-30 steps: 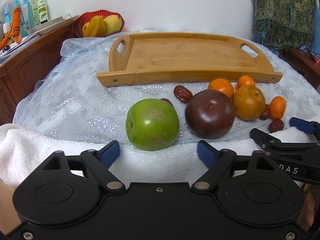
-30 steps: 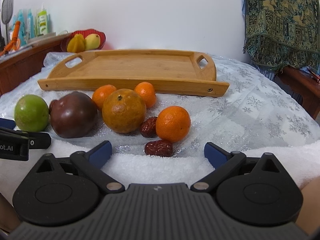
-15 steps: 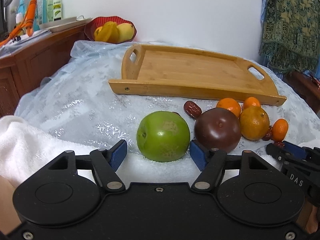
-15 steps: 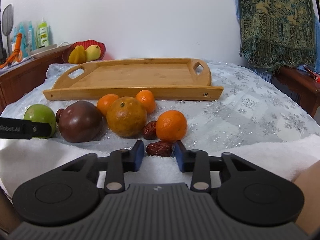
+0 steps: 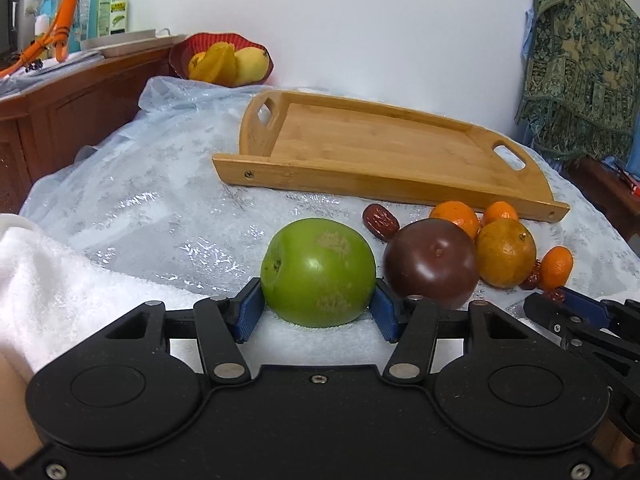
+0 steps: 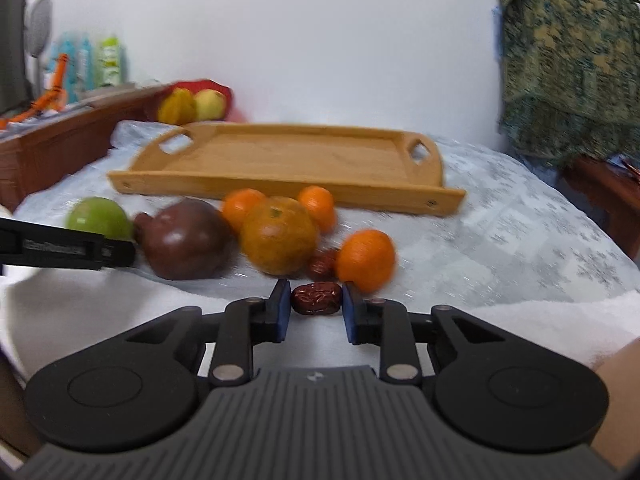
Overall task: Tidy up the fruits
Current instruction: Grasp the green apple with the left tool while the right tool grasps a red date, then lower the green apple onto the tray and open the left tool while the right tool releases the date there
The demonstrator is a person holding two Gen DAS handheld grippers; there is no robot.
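While both grippers work the near edge of a cloth-covered table (image 5: 168,216), the left gripper (image 5: 316,312) brackets a green apple (image 5: 318,272) — its jaws closing, the blue pads (image 5: 250,310) touching the fruit's flanks on either side. The apple sits on a white towel (image 5: 60,280) at the table's front edge, just left of a dark purple fruit (image 5: 432,262).

To the right, the right gripper (image 6: 314,312) is closing on a red date (image 6: 317,298), which lies lengthwise between its pads, each end touching or nearly touching a pad; motion blur softens this view. Just behind the date sit a second date (image 6: 322,262) and a small mandarin (image 6: 366,260). A large dull-orange citrus (image 6: 280,240) stands between the purple fruit and the mandarin, with two more mandarins (image 6: 318,206) behind it.

Farther back, a bamboo tray (image 5: 360,148) with cut-out handles lies bare on the cloth, well apart from the cluster. A third date (image 5: 380,220) rests between tray and apple. Beyond — a red bowl (image 5: 180,52) of yellow fruit, and bottles (image 5: 116,4) on a wooden sideboard (image 5: 80,104).
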